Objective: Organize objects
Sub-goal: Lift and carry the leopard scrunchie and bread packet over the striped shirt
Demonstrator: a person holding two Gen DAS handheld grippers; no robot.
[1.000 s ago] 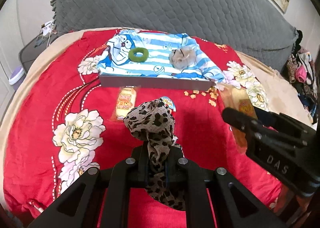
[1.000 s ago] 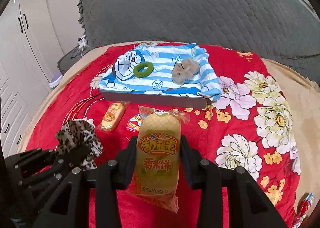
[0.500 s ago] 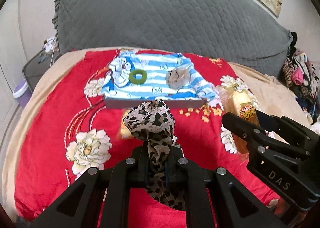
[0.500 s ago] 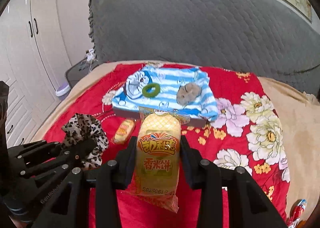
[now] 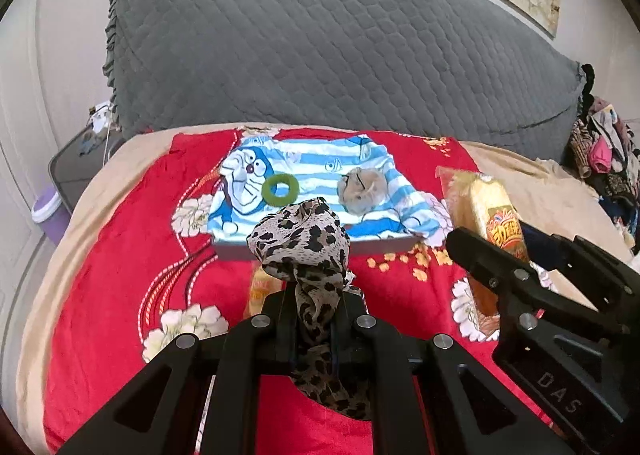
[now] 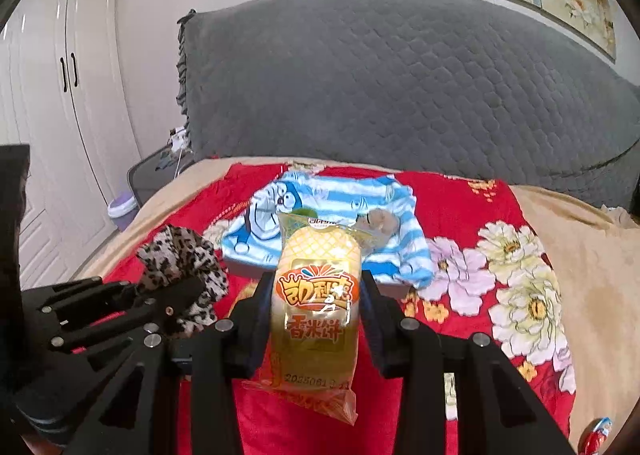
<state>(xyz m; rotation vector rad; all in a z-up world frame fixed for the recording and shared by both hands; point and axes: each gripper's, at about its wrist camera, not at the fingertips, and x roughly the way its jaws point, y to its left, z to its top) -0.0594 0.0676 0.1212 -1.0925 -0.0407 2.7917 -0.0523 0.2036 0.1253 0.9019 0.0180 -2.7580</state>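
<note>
My left gripper (image 5: 314,309) is shut on a leopard-print scrunchie (image 5: 304,243), raised above the red bedspread (image 5: 120,255). My right gripper (image 6: 316,295) is shut on a yellow rice-cake snack packet (image 6: 316,287), also lifted; the packet (image 5: 492,223) shows at the right of the left wrist view. Ahead lies a grey tray (image 5: 380,247) draped with a blue-striped cartoon shirt (image 5: 320,167). On the shirt rest a green ring (image 5: 281,190) and a grey-brown furry item (image 5: 362,191). The scrunchie (image 6: 180,259) appears at the left of the right wrist view.
A small snack packet (image 5: 260,287) lies on the bedspread before the tray, partly hidden by the scrunchie. A grey quilted headboard (image 5: 340,47) rises behind. A purple bin (image 5: 50,211) and white wardrobe (image 6: 52,95) stand left. Clothes (image 5: 604,159) pile at the right. A red wrapper (image 6: 596,435) lies bottom right.
Both grippers have risen with their loads; the bed and tray now sit lower and farther in both views, and more headboard and wall show.
</note>
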